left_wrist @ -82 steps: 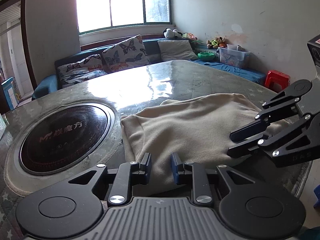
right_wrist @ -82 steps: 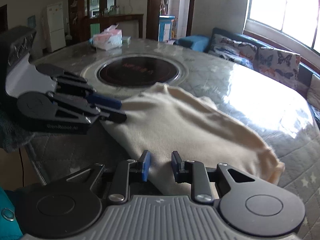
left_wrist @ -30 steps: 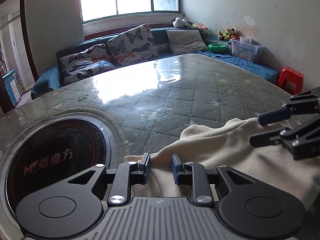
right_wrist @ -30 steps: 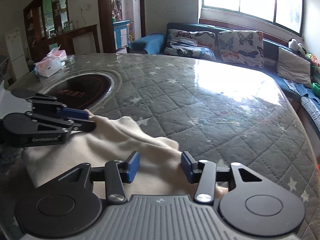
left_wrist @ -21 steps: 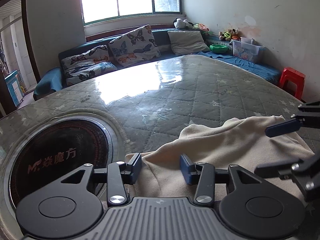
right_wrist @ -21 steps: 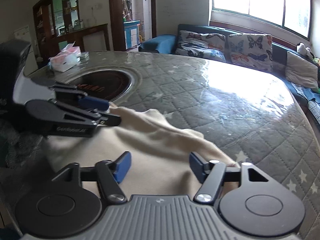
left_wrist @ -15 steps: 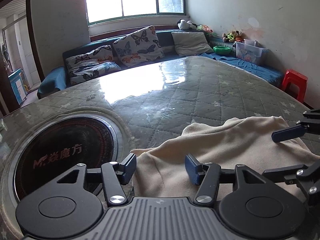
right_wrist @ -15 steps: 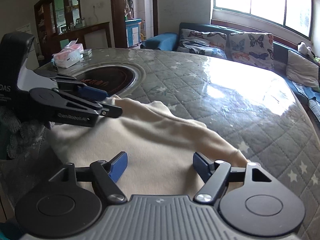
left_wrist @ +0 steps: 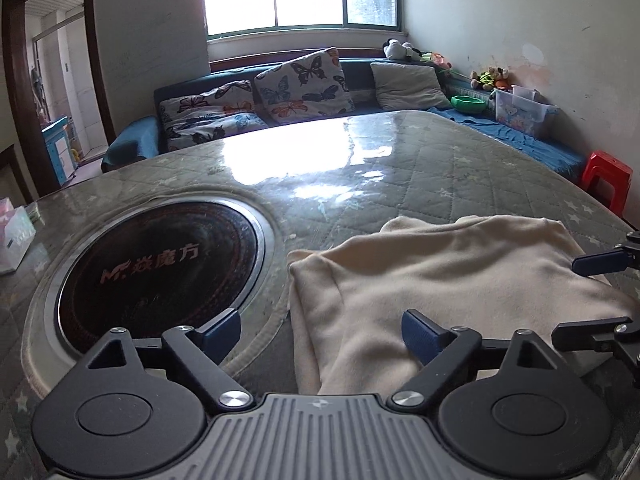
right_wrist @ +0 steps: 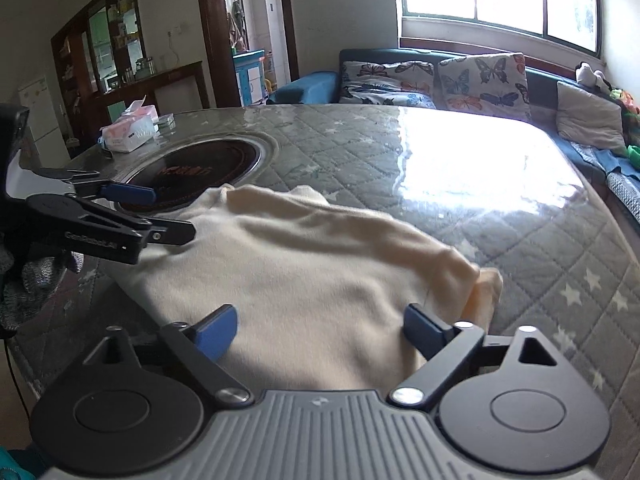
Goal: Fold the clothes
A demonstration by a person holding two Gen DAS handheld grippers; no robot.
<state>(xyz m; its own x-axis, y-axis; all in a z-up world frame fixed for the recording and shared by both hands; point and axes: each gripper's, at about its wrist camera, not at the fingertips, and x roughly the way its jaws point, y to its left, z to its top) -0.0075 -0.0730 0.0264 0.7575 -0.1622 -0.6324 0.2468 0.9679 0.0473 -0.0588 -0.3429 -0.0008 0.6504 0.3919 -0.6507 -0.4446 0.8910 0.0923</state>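
A cream garment (left_wrist: 432, 280) lies folded over on the quilted table near its front edge; it also shows in the right wrist view (right_wrist: 304, 276). My left gripper (left_wrist: 322, 330) is open and empty, just above the garment's near left edge. My right gripper (right_wrist: 320, 330) is open and empty over the garment's near right part. The right gripper's fingers (left_wrist: 600, 261) show at the right edge of the left wrist view. The left gripper (right_wrist: 164, 214) shows open at the garment's left side in the right wrist view.
A round black cooktop (left_wrist: 160, 268) is set into the table (left_wrist: 440, 168) left of the garment. A tissue pack (right_wrist: 128, 130) sits at the far left. A sofa with butterfly cushions (left_wrist: 300, 88) and a red stool (left_wrist: 608, 178) stand beyond the table.
Both grippers, shut on the garment earlier, carried its edge over and opened. Since then they have opened wider and drawn back, and the garment lies released on the table.
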